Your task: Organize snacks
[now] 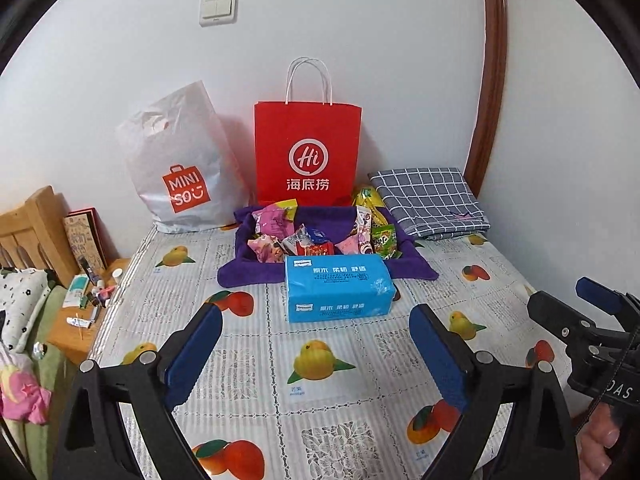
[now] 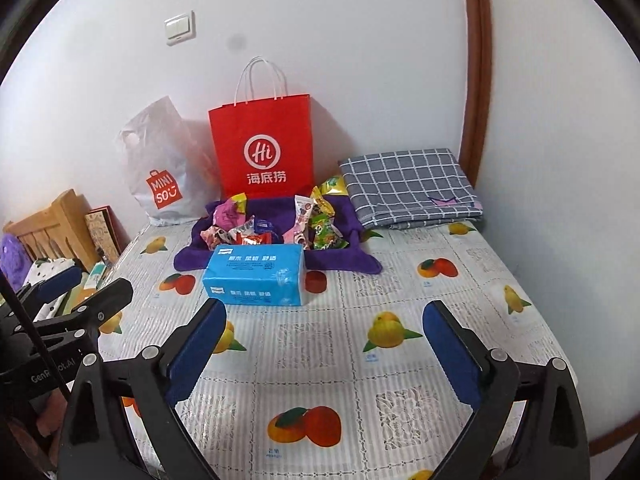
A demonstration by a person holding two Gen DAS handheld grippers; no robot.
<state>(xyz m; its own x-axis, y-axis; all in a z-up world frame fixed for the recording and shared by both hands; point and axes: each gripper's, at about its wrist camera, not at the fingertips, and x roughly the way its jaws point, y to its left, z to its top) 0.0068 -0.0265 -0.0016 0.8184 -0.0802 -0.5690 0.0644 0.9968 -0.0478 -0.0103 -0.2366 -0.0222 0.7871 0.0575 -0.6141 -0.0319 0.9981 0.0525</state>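
Where print can be read, the white plastic bag (image 1: pixel 176 168) carries an orange MINISO shopping-bag logo, and the red paper bag (image 1: pixel 307 148) beside it shows a white circled "Hi" over three Chinese characters; both stand against the wall. On the blue tissue pack (image 1: pixel 338 288) there are white Chinese characters on the top and the front face, too small to make out surely. That pack lies flat on the fruit-print tablecloth (image 1: pixel 320 360), its long axis running left to right, one long side facing the cameras. Just behind it, touching or nearly so, sits the purple cloth tray (image 1: pixel 248 272) heaped with snacks (image 1: pixel 280 236): crinkled pink, red, white and green packets lying at mixed angles, a yellow one at the far right edge. A folded grey checked cloth (image 1: pixel 432 200) lies to the right. Both the left gripper (image 1: pixel 316 344) and the right gripper (image 2: pixel 326 340) hover over the bare tablecloth with jaws spread wide, nothing between the blue pads.
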